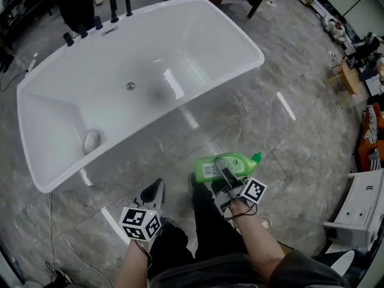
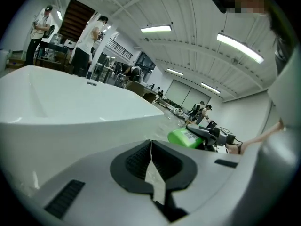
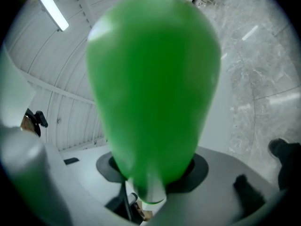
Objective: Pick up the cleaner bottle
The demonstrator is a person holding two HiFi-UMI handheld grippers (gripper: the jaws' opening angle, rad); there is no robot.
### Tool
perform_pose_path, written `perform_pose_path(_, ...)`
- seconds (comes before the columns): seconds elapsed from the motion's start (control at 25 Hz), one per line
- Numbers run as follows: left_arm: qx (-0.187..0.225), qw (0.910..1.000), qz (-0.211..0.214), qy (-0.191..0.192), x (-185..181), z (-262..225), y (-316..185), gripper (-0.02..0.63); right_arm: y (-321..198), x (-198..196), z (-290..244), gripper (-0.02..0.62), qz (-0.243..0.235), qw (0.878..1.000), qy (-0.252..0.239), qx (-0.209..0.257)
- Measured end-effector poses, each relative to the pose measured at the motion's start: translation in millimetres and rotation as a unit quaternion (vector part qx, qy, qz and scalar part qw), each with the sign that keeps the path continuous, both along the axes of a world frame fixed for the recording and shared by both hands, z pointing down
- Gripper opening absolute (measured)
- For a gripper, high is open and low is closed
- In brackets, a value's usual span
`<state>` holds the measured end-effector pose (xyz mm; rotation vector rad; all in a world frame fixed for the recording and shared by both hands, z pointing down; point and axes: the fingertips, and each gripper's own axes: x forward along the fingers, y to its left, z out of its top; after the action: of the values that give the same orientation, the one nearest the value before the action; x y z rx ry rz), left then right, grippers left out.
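Observation:
The green cleaner bottle (image 1: 243, 160) lies on its side in the air over the grey floor, in front of the tub, with my right gripper (image 1: 221, 168) shut on its body. In the right gripper view the bottle (image 3: 150, 88) fills the frame between the jaws. The left gripper view shows the bottle (image 2: 183, 138) to the right, held by the right gripper (image 2: 212, 134). My left gripper (image 1: 153, 191) hangs to the left of the bottle, apart from it. Its jaws (image 2: 150, 147) are shut on nothing.
A white freestanding bathtub (image 1: 240, 38) stands ahead, with black tap fittings (image 1: 114, 5) on its far rim and a pale round object (image 1: 91, 141) inside. A white unit (image 1: 360, 212) stands at the right. A cable (image 1: 51, 233) trails on the floor at the left. People stand beyond the tub (image 2: 89, 41).

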<state>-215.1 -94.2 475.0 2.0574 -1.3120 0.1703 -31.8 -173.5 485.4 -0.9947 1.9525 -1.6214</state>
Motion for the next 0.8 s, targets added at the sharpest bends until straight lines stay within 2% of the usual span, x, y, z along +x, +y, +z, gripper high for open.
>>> perform_pose_path(0.16, 0.007, 0.9999, 0.008, 0.006, -12, -48, 40, 0.015, 53, -5, -49, 0.196, 0.038, 0.999, -0.025, -0.013)
perform_pose_path(0.44, 0.011, 0.9997, 0.023, 0.003, -11, -89, 82, 0.015, 108, -10, -99, 0.198, 0.034, 0.999, -0.034, -0.007)
perform_pose_path(0.64, 0.017, 0.9998, -0.013, 0.000, -3, -102, 108, 0.015, 123, 4, -110, 0.196, 0.009, 1.000, -0.028, 0.004)
perform_pose_path(0.8, 0.038, 0.9984, -0.035, -0.021, 31, -116, 123, 0.015, 141, 32, -116, 0.198, -0.018, 0.999, -0.027, 0.010)
